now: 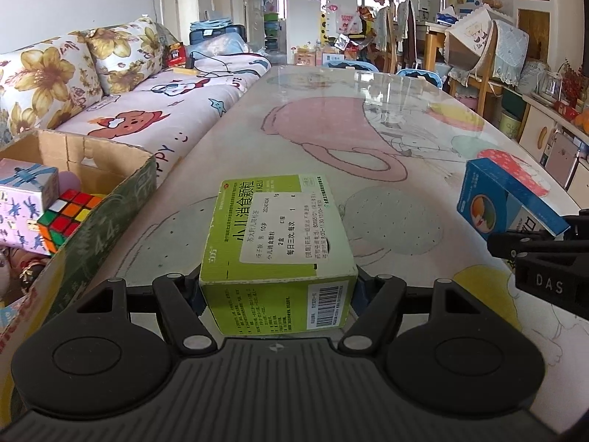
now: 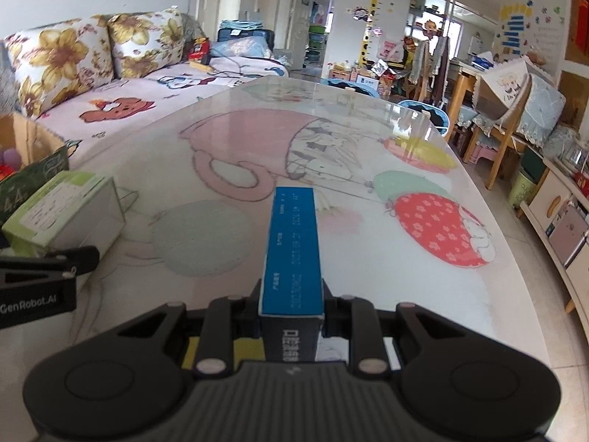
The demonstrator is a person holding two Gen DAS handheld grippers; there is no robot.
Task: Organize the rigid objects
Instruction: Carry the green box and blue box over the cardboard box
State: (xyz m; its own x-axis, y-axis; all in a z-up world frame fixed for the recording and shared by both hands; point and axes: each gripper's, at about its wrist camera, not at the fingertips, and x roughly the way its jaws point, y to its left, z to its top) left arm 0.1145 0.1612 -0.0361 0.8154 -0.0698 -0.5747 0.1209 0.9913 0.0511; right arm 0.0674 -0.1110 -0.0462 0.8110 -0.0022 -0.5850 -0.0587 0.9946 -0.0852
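Observation:
My left gripper (image 1: 278, 291) is shut on a green medicine box (image 1: 279, 235) and holds it just over the table (image 1: 331, 129). The green box also shows at the left of the right wrist view (image 2: 66, 213). My right gripper (image 2: 291, 302) is shut on a narrow blue box (image 2: 292, 250), held on edge above the table (image 2: 368, 265). The blue box also shows at the right of the left wrist view (image 1: 508, 199), in the right gripper (image 1: 541, 250). A cardboard box (image 1: 106, 191) at the left holds a Rubik's cube (image 1: 66, 217) and a pink patterned box (image 1: 25, 199).
A sofa (image 1: 154, 103) with flowered cushions runs along the table's left side. Chairs and a wooden table (image 2: 489, 110) stand beyond the far right end. A low cabinet (image 2: 559, 221) lines the right wall. The table's glass top shows cartoon prints.

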